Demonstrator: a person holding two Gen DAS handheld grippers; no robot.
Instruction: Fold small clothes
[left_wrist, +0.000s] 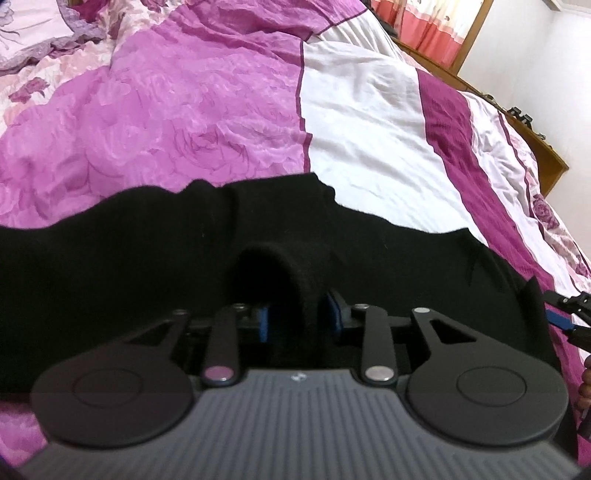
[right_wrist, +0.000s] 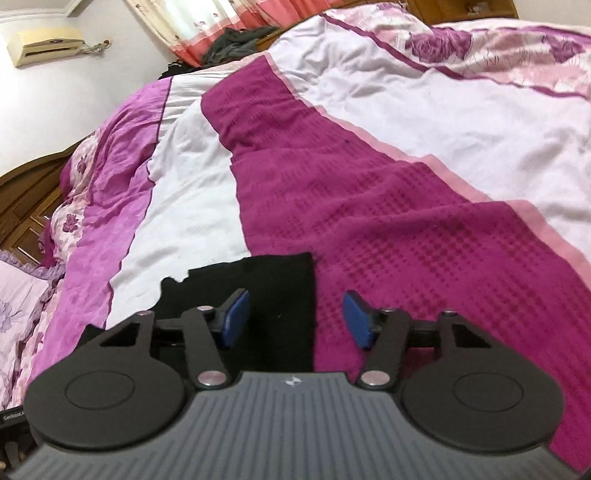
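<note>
Loosely, left tool (left_wrist: 301, 314) around black garment (left_wrist: 147, 258)

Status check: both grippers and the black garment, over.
Left gripper open, fold of black garment between jaws. Right gripper open at its edge. Garment on bed cover, nothing blocking.

One black garment (left_wrist: 147, 258), two grippers, left gripper (left_wrist: 299, 314) and right gripper (right_wrist: 295, 317), one bedspread (left_wrist: 362, 129).

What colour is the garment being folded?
Plain black garment, seen best in the left wrist view.
</note>
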